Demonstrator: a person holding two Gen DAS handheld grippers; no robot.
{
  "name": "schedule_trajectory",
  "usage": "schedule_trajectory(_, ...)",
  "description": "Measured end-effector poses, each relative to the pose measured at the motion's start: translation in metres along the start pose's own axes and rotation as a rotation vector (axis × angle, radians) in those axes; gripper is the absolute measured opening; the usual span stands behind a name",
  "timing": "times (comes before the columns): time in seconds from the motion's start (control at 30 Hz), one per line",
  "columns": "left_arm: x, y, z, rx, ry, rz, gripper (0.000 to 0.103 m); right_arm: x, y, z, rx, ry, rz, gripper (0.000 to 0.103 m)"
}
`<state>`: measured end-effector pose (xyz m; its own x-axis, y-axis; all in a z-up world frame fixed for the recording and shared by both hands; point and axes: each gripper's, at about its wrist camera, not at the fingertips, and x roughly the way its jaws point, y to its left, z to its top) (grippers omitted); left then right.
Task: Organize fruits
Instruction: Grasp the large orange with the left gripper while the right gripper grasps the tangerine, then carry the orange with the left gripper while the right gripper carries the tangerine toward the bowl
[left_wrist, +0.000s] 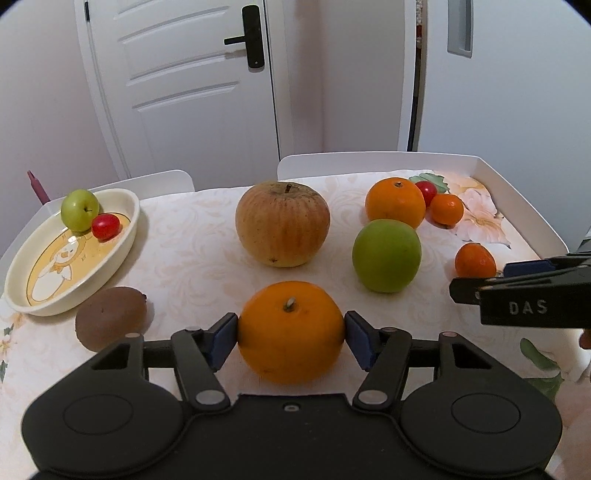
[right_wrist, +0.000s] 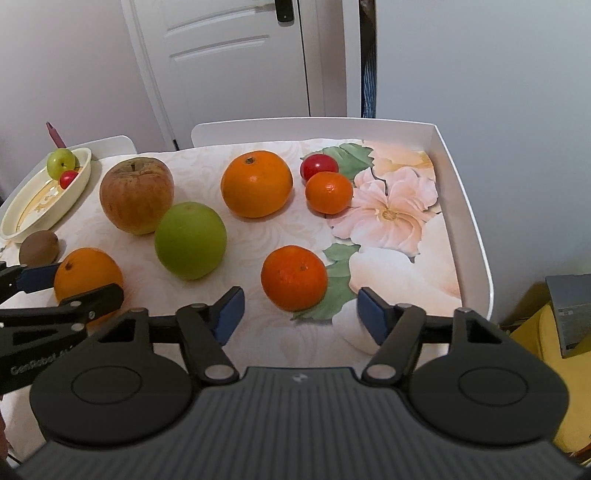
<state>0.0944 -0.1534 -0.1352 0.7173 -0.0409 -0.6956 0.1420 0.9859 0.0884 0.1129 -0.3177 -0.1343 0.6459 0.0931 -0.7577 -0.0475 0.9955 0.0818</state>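
Fruit lay scattered over a flowered cloth (right_wrist: 388, 206) on the white bench (right_wrist: 476, 236). The left hand-held gripper (left_wrist: 291, 334) had its blue pads touching both sides of an orange (left_wrist: 291, 330) resting on the cloth, near a kiwi (left_wrist: 110, 317). The right hand-held gripper (right_wrist: 300, 314) stood partly open, its pads apart from a mandarin (right_wrist: 294, 277) that sat just ahead, between the fingers' line and untouched. Behind were a big apple (left_wrist: 282, 223), a green fruit (left_wrist: 386, 255), a second orange (left_wrist: 395, 202), a small mandarin (left_wrist: 447, 209) and a red tomato (left_wrist: 426, 192). At the far left a cream dish (left_wrist: 44, 299) held a small green apple (left_wrist: 79, 209) and another tomato (left_wrist: 106, 226), touching.
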Motion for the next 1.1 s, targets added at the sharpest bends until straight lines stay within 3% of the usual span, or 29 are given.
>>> schedule_trajectory(0.37, -0.008, 0.008, -0.005, -0.002, 0.006, 0.011, 0.066, 0.006, 0.005, 0.005, -0.014, -0.011, 0.000, 0.070)
schedule_trajectory(0.43, -0.010, 0.012, -0.007, -0.004, 0.006, 0.016, 0.066, 0.006, 0.006, 0.005, -0.018, -0.011, -0.003, 0.055)
schedule_trajectory(0.47, -0.012, 0.014, -0.008, -0.006, 0.006, 0.018, 0.066, 0.006, 0.007, 0.005, -0.023, -0.013, -0.010, 0.054)
schedule_trajectory(0.67, -0.029, 0.028, -0.013, -0.036, -0.027, 0.045, 0.066, -0.003, 0.018, 0.008, -0.089, -0.038, -0.024, 0.053)
schedule_trajectory(1.1, -0.074, 0.074, -0.002, -0.109, -0.073, 0.098, 0.066, -0.039, 0.061, 0.030, -0.095, -0.064, 0.041, 0.053)
